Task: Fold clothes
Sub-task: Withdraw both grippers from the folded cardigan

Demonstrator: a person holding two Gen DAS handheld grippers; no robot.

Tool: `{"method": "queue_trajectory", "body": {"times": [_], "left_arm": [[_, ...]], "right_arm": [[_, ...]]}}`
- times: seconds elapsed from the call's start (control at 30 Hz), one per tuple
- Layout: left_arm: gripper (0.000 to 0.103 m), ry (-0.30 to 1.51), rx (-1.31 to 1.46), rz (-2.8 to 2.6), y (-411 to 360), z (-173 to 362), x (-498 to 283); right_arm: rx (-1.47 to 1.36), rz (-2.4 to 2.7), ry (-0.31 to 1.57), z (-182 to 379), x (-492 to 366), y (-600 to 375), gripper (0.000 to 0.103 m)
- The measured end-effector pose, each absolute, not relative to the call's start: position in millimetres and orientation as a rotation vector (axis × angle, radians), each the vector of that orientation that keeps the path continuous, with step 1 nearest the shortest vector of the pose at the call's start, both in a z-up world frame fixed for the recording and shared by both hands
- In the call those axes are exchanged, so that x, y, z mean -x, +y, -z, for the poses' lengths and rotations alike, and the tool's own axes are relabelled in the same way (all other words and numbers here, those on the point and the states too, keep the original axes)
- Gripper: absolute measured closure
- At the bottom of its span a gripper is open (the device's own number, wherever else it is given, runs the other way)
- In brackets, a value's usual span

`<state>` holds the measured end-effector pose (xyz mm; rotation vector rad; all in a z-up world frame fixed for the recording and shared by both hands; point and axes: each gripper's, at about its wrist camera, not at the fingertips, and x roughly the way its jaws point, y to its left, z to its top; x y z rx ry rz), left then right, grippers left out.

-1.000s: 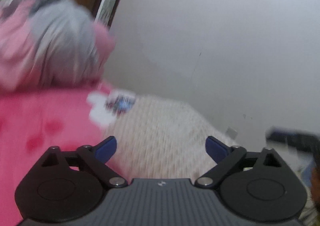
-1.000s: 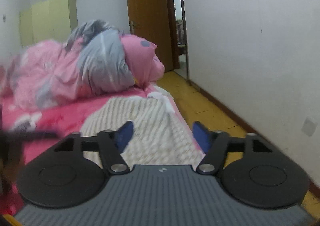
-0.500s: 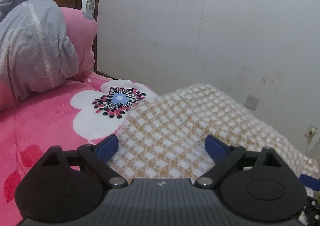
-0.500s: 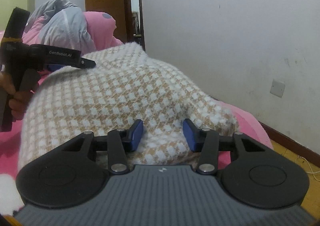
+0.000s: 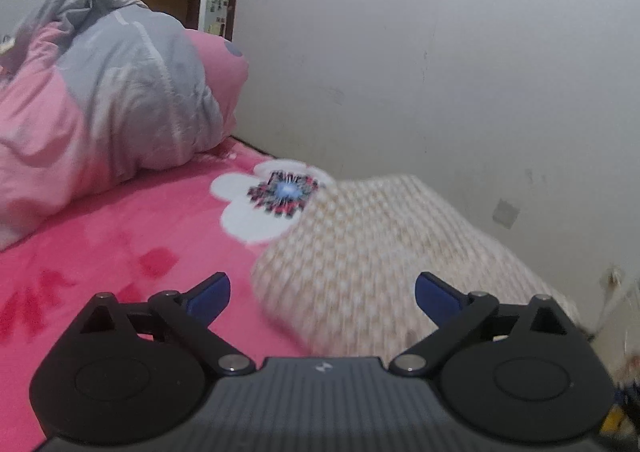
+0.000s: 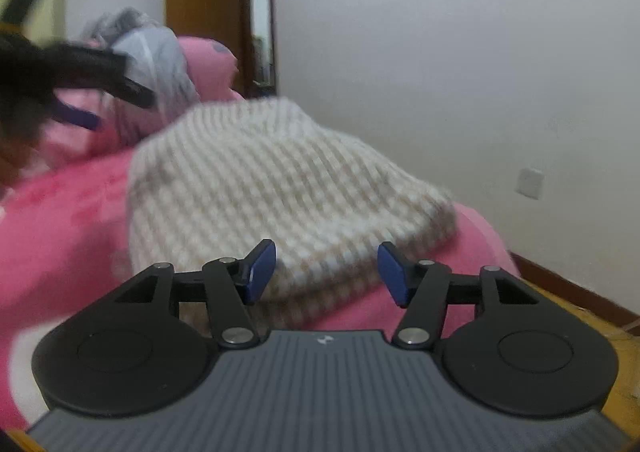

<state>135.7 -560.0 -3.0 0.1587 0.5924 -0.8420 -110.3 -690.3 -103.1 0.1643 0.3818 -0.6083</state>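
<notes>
Knit, cream-and-tan checked: the sweater (image 6: 256, 188) sits as a thick layered bundle on the pink bed (image 5: 120, 244), near the wall-side edge, so it looks at least partly folded. Both your grippers are empty with jaws spread, the right gripper (image 6: 326, 266) low at the near hem, the left gripper (image 5: 322, 292) over the bundle's left edge. Could be mid-fold or just finished. It's blurry, so check for loose edges before pinching anything. Quilt (image 5: 100, 92) is piled behind.

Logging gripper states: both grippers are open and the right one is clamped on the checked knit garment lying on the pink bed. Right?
Not quite. The right gripper is open too, holding nothing, as the right wrist view shows; the checked knit garment lies loose on the pink bed.
</notes>
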Motion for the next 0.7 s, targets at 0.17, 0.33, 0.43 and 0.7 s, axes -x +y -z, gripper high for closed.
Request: {"method": "queue_trajectory", "body": {"times": [0.17, 0.33, 0.43, 0.7], "left_arm": [[0.000, 0.601, -0.164, 0.894, -496, -12, -76], [0.000, 0.643, -0.099, 0.929, -436, -18, -24], [0.000, 0.656, -0.080, 0.919, -407, -16, -3], [0.000, 0.727, -0.070, 0.846, -355, -14, 31]], "right_arm": [[-0.313, 0.637, 0.436, 97, 146, -670, 0.045], [-0.357, 0.629, 0.420, 77, 181, -619, 0.028], [-0.349, 0.623, 0.413, 65, 194, -584, 0.017], [-0.298, 0.677, 0.442, 40, 213, -505, 0.001]]}}
